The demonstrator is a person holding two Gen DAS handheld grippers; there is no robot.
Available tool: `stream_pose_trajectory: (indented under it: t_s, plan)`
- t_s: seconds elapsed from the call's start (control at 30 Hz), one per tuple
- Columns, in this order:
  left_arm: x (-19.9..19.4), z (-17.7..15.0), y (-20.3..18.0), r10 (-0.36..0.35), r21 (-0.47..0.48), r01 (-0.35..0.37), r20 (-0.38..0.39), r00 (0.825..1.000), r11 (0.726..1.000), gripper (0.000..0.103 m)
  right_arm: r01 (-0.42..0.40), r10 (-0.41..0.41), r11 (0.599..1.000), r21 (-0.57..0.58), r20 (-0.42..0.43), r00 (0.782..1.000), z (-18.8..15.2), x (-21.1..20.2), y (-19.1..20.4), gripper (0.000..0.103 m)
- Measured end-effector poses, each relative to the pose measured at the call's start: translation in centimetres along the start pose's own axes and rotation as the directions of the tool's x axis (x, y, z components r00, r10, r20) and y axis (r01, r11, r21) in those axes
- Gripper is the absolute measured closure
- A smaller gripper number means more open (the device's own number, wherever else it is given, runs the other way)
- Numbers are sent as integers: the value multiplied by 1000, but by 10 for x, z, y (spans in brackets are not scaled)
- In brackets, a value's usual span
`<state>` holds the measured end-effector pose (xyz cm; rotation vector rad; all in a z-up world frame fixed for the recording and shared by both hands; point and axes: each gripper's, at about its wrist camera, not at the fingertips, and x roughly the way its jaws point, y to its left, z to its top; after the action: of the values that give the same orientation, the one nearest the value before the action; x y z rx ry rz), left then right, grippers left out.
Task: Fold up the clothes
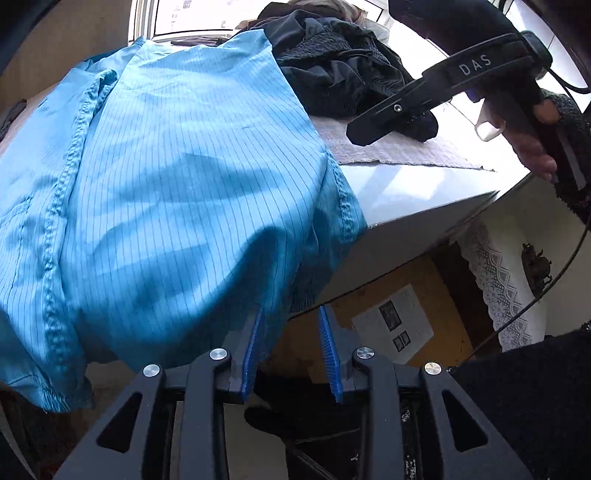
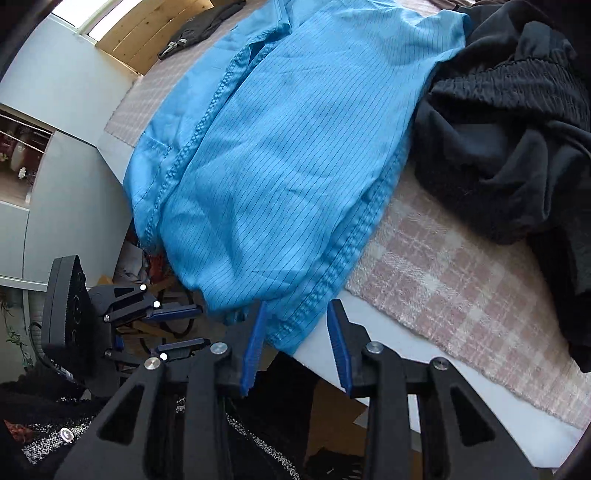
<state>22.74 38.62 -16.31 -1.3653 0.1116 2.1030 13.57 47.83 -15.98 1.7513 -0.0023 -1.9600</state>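
Status: blue shirt lies spread on table, hem over front edge, not yet folded. My left gripper & right gripper: jaws wide, empty, near hem. Black clothes beside it, 0 folded

Sky-blue garment, crossed by thin dark pinstripes, with tone-on-tone stitched seams. Black crumpled clothes beside it, one piece with a shirred, ribbed texture. Pale pink and cream plaid cloth under both, over a white worktop. Black left gripper frame with bright blue ridged fingers and silver round pins; same black, blue and silver on the right gripper. White lace curtain with a diamond pattern. Orange-brown board bearing a white sheet with dark printed squares. Light wooden planks in honey yellow. Black-and-white flecked knit sleeve.
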Motion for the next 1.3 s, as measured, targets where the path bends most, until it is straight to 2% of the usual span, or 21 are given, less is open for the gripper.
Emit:
stream_pose_trajectory:
  t_s: [0.03, 0.13, 0.23, 0.3, 0.4, 0.47, 0.53, 0.57, 0.6, 0.63, 0.7, 0.73, 0.87, 0.97, 1.17, 1.3]
  plan:
    - [5, 3, 0, 19, 3, -19, -2, 1000, 1000, 76, 2, -2, 1000, 10, 11, 1000, -5, -2, -1, 70]
    - [11, 8, 10, 17, -43, -18, -22, 1000, 999, 102, -3, 1, 999, 33, 56, 998, -20, -12, -3, 70]
    - [-7, 11, 16, -23, -44, 23, 7, 1000, 999, 103, 36, -38, 999, 30, 93, 995, -32, -19, -4, 70]
    - [-21, 14, 20, -65, -48, 66, 18, 998, 997, 103, 9, -14, 999, 44, 111, 994, -37, -18, -4, 70]
    - [-46, 22, 35, -240, -140, 245, 52, 970, 959, 103, -60, 54, 998, 35, 140, 989, -42, -16, -1, 70]
    - [-62, 28, 40, -290, -156, 299, 74, 954, 942, 103, -88, 83, 996, 21, 153, 985, -41, -12, 2, 70]
    - [-73, 32, 37, -304, -125, 314, 89, 948, 941, 102, -127, 121, 992, 26, 157, 980, -38, -9, 2, 70]
    - [-69, 32, 34, -302, -102, 307, 67, 951, 946, 102, -150, 143, 988, 32, 157, 977, -36, -7, 1, 70]
    - [-59, 29, 29, -299, -87, 300, 22, 954, 950, 100, -139, 132, 989, 42, 149, 980, -32, -6, 0, 70]
    - [-47, 25, 26, -287, -77, 284, -32, 957, 956, 94, -105, 97, 993, 47, 141, 985, -30, -5, -1, 70]
    - [-21, 11, 18, -230, -78, 220, -158, 960, 972, 93, -32, 26, 999, 42, 128, 991, -26, -7, -3, 70]
    - [-16, 4, 17, -224, -85, 212, -178, 958, 974, 93, -12, 7, 999, 41, 134, 991, -24, -10, -4, 70]
    - [-24, -12, 16, -236, -131, 220, -116, 965, 967, 93, 22, -24, 1000, 11, 164, 986, -10, -20, 0, 69]
    - [-22, -10, 11, -187, -122, 177, -73, 980, 977, 92, 124, -124, 992, 13, 164, 979, 1, -12, -3, 66]
    - [-13, 1, -8, -105, -108, 105, 7, 994, 989, 92, 43, -61, 990, 133, 129, 990, 6, 11, -34, 66]
    - [-6, 2, -22, -83, -61, 84, 8, 996, 995, 92, -3, -17, 988, 157, 129, 992, 6, 19, -35, 66]
